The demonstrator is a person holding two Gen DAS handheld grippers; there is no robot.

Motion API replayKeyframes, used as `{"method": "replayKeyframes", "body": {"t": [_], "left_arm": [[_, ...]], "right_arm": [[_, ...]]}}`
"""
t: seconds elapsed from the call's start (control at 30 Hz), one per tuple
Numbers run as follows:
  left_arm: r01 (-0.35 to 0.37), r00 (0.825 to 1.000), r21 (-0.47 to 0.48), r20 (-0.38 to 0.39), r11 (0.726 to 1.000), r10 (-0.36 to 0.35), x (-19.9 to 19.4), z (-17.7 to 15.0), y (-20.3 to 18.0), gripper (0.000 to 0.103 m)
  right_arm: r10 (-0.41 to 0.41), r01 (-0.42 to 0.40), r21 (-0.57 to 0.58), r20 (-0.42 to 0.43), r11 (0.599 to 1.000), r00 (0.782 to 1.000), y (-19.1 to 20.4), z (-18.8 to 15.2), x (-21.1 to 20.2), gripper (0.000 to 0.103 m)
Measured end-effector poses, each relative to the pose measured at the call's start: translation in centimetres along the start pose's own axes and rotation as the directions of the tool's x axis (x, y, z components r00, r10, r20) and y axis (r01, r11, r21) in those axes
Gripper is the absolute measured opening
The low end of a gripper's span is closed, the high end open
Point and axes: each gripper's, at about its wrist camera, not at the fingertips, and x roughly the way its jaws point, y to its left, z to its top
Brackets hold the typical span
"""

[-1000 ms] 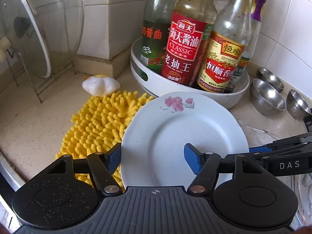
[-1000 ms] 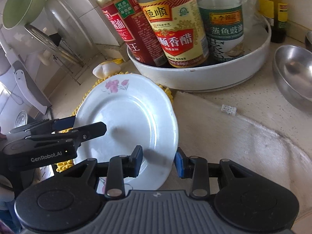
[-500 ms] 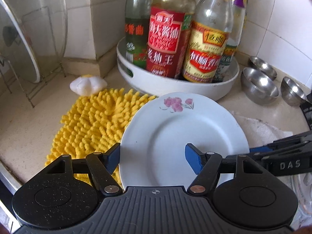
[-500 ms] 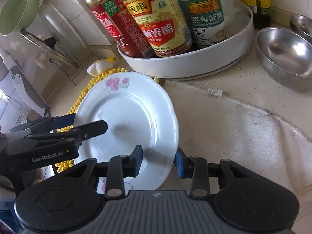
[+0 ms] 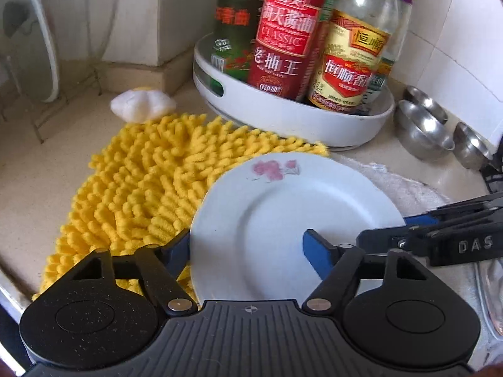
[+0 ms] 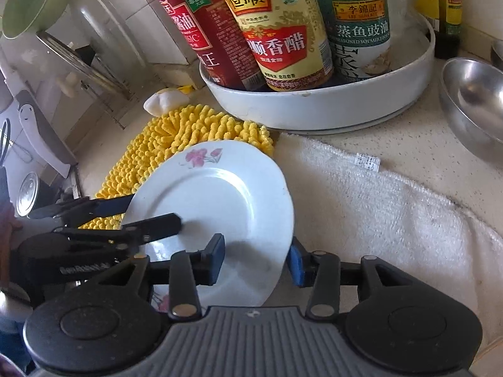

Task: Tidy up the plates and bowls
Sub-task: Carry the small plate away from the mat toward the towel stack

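Observation:
A white plate (image 5: 283,216) with a pink flower lies tilted over a yellow chenille mat (image 5: 147,182) and a white towel (image 6: 377,210). My left gripper (image 5: 248,251) straddles its left rim, one blue pad outside the edge and one over the plate's face. Its jaws are opening and the pads stand off the plate. My right gripper (image 6: 256,262) straddles the right rim of the plate (image 6: 220,194). Its jaws are opening too, with a gap at both pads. Each gripper shows in the other's view: the right gripper (image 5: 440,238) and the left gripper (image 6: 125,216).
A white round tray (image 5: 283,116) of sauce bottles stands just behind the plate. Steel bowls (image 5: 421,132) sit to the right by the tiled wall, the nearest steel bowl (image 6: 471,100) large. A glass lid (image 5: 31,47) leans in a wire rack at left, a green bowl (image 6: 34,3) above.
Both pairs of jaws have widened around the plate's rim. The plate now lies lower and flatter on the mat and towel, farther from the bottle tray.

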Motion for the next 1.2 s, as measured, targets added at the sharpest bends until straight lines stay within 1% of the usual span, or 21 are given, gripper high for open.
{"method": "replayKeyframes", "body": {"t": [0.1, 0.2, 0.4, 0.6, 0.77, 1.2], "left_arm": [[-0.012, 1.000, -0.027, -0.002, 1.000, 0.012, 0.1, 0.2, -0.3, 0.080], [-0.021, 1.000, -0.025, -0.002, 0.999, 0.021, 0.0, 0.6, -0.6, 0.080], [-0.021, 1.000, -0.028, 0.015, 0.999, 0.021, -0.7, 1.1, -1.1, 0.080], [-0.029, 0.999, -0.018, 0.043, 0.999, 0.030, -1.9, 1.4, -2.4, 0.080], [-0.009, 0.998, -0.013, 0.060, 1.000, 0.009, -2.2, 1.7, -3.8, 0.081], [0.059, 0.997, 0.079, 0.040, 0.995, -0.063, -1.0, 1.9, -8.7, 0.081]], "right_arm": [[0.002, -0.001, 0.021, -0.009, 1.000, 1.000, -0.2, -0.1, -0.2, 0.065], [0.003, -0.003, 0.050, -0.007, 0.999, 1.000, -0.4, 0.0, -0.5, 0.065], [0.027, -0.030, 0.095, 0.026, 0.995, 0.999, -0.9, 0.0, -1.6, 0.065], [0.045, -0.051, 0.109, 0.057, 0.993, 0.997, -1.5, 0.0, -3.0, 0.065], [0.051, -0.061, 0.116, 0.088, 0.991, 0.995, -2.4, -0.1, -5.0, 0.065], [0.005, -0.034, 0.231, 0.122, 0.972, 0.992, -6.7, -2.5, -8.6, 0.065]]}}
